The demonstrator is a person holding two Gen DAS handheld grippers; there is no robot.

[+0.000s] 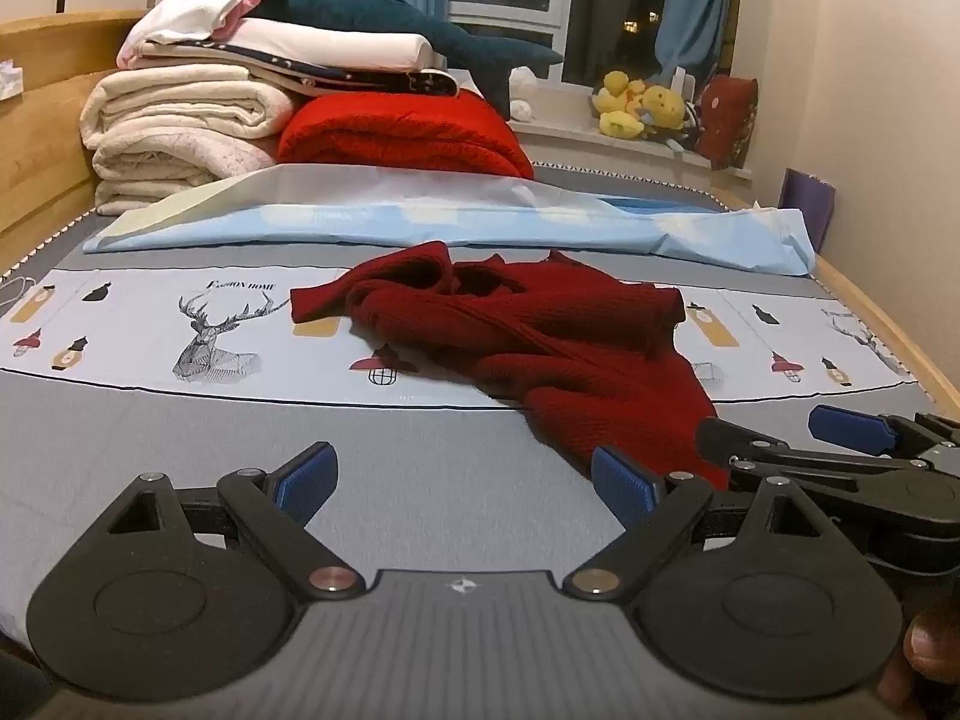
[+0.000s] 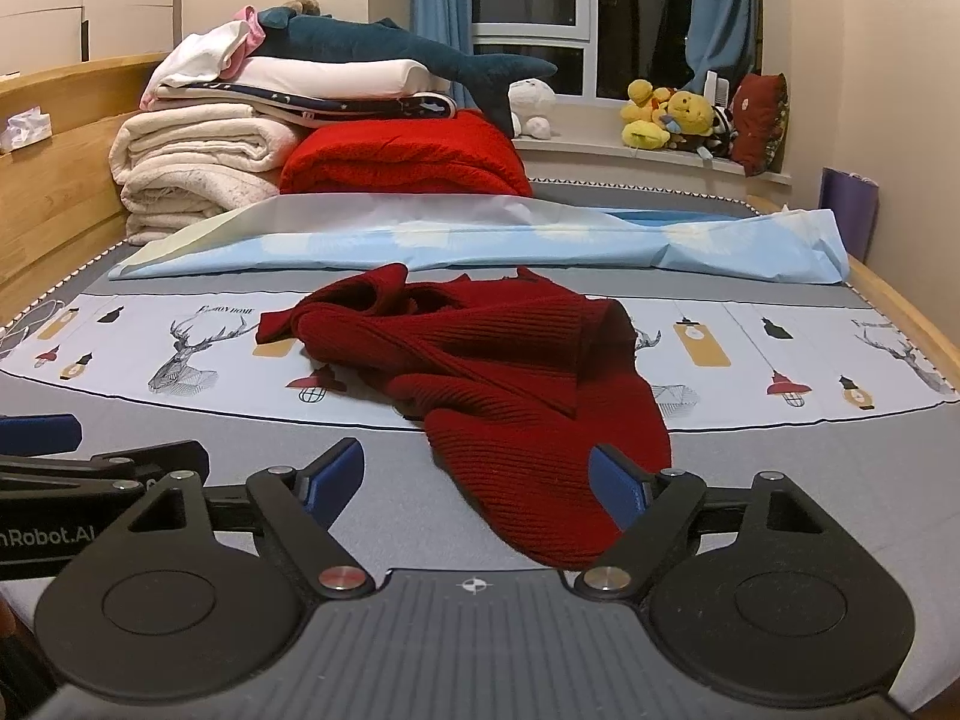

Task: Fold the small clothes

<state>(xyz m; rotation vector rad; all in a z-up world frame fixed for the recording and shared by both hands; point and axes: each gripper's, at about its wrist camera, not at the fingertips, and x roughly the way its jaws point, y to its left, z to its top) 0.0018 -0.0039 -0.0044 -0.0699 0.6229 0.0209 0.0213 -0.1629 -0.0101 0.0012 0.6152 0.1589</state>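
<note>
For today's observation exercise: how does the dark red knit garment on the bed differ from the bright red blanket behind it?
The dark red knit garment lies crumpled and spread loosely; the bright red blanket is folded into a thick bundle. The garment is a deeper maroon with fine ribbing; the blanket is brighter. The garment lies alone on the printed sheet; the blanket sits beside stacked cream blankets. Both are red textiles.

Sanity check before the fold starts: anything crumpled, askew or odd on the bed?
Yes: the dark red knit sweater lies bunched on the bed sheet, a sleeve twisted over its body, not flat. Behind it, the light blue sheet is rumpled. Nothing looks spilled or damaged. Both grippers are open and empty.
</note>
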